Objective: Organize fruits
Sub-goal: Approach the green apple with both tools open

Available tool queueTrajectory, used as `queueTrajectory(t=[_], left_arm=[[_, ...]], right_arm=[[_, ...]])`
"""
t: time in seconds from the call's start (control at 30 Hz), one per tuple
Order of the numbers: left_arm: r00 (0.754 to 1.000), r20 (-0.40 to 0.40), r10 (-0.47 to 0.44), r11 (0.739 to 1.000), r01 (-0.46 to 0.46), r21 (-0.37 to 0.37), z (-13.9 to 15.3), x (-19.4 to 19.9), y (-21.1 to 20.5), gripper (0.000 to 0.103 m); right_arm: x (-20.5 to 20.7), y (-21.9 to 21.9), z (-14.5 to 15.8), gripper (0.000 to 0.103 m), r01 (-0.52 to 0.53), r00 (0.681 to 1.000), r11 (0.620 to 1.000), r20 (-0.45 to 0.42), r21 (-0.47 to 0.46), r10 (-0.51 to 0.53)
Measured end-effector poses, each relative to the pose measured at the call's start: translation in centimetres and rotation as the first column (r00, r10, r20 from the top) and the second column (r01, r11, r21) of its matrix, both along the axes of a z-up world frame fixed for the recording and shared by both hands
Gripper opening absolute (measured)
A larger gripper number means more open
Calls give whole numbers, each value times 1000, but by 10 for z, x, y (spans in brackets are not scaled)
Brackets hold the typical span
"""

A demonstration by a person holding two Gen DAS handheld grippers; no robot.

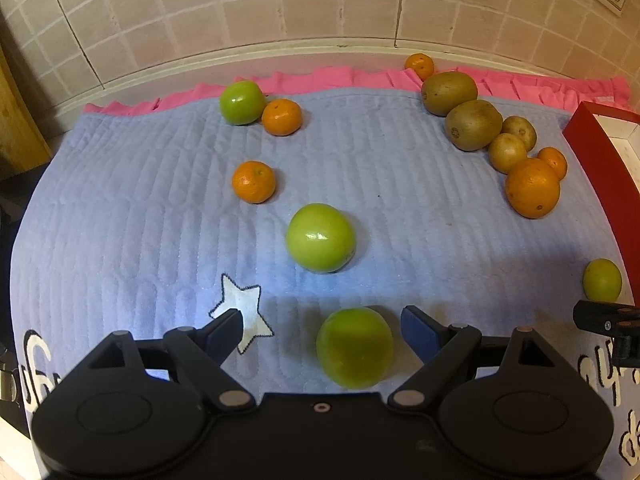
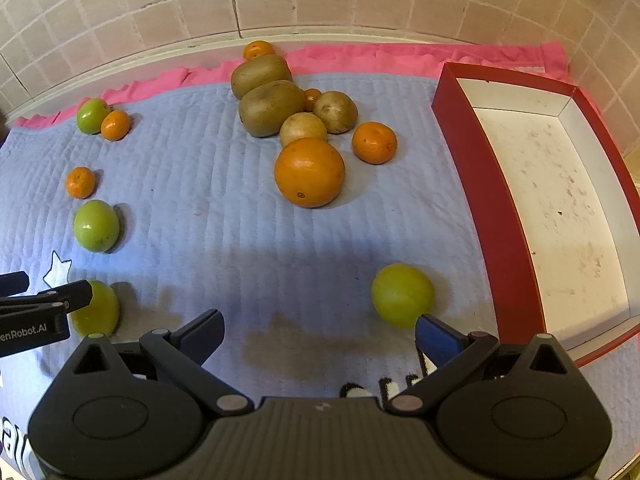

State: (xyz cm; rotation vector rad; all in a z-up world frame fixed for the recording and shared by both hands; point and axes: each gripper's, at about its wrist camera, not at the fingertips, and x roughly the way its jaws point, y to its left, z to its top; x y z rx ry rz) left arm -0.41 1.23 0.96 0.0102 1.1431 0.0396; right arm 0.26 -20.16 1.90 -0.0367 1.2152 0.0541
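Fruit lies scattered on a blue quilted mat (image 1: 120, 208). My left gripper (image 1: 322, 326) is open, its fingers on either side of a green apple (image 1: 354, 347) without touching it. A second green apple (image 1: 321, 237) sits just beyond. My right gripper (image 2: 320, 330) is open and empty; a yellow-green apple (image 2: 402, 294) lies just ahead of its right finger (image 2: 436, 338). A large orange (image 2: 309, 172), several kiwis (image 2: 272, 107) and small mandarins (image 2: 374, 142) cluster at the back. The left gripper also shows in the right wrist view (image 2: 52, 300).
An empty red box with a white inside (image 2: 516, 240) stands at the mat's right edge. A green apple (image 1: 242, 102) and a mandarin (image 1: 282, 117) sit together at the back left, another mandarin (image 1: 254, 182) nearer. A tiled wall (image 1: 320, 0) runs behind a pink cloth edge (image 1: 304, 80).
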Motion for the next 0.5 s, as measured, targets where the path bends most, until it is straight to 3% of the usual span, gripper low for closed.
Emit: queueTrajectory(t=[0.5], left_arm=[[1000, -10, 5, 1000, -5, -6, -1, 1, 2, 102]], right_arm=[[0, 0, 1, 103, 0, 1000, 1000, -1, 1, 0]])
